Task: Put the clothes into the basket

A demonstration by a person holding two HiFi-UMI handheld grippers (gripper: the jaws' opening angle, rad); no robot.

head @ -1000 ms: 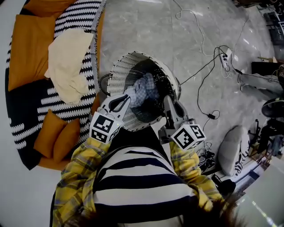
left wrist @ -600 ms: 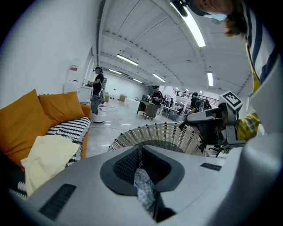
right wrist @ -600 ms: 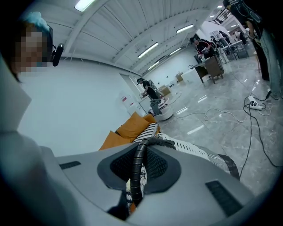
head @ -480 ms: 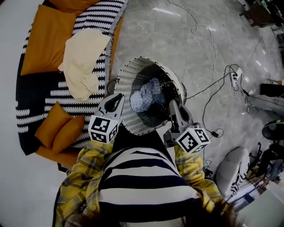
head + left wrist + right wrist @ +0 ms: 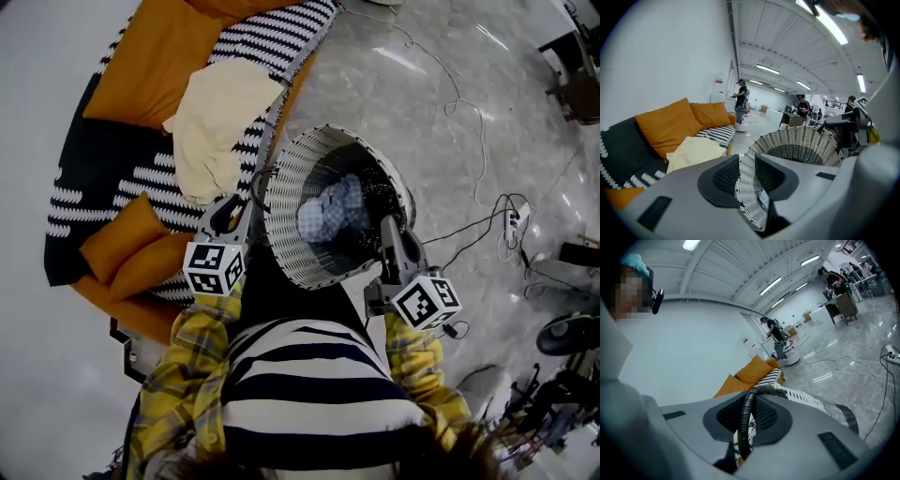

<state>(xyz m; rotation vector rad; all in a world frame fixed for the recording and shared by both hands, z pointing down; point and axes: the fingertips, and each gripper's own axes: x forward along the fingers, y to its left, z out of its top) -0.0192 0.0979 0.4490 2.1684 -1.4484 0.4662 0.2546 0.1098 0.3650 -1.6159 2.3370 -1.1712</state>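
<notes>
Basket (image 5: pixel 281 239) of white weave, ribbed handle (image 5: pixel 743 427) clamped in right claw (image 5: pixel 389 232); left claw (image 5: pixel 746 161) just parting, empty

Clothes (image 5: pixel 328 208) in basket (image 5: pixel 281 202), sofa (image 5: pixel 103 187) just left of basket, another garment (image 5: pixel 220 122) on sofa, cushions (image 5: pixel 127 248) at sofa's near end.

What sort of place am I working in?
Probably a big open industrial hall or lab: long ceiling strip lights, glossy grey stone floor, people at distant workbenches.
</notes>
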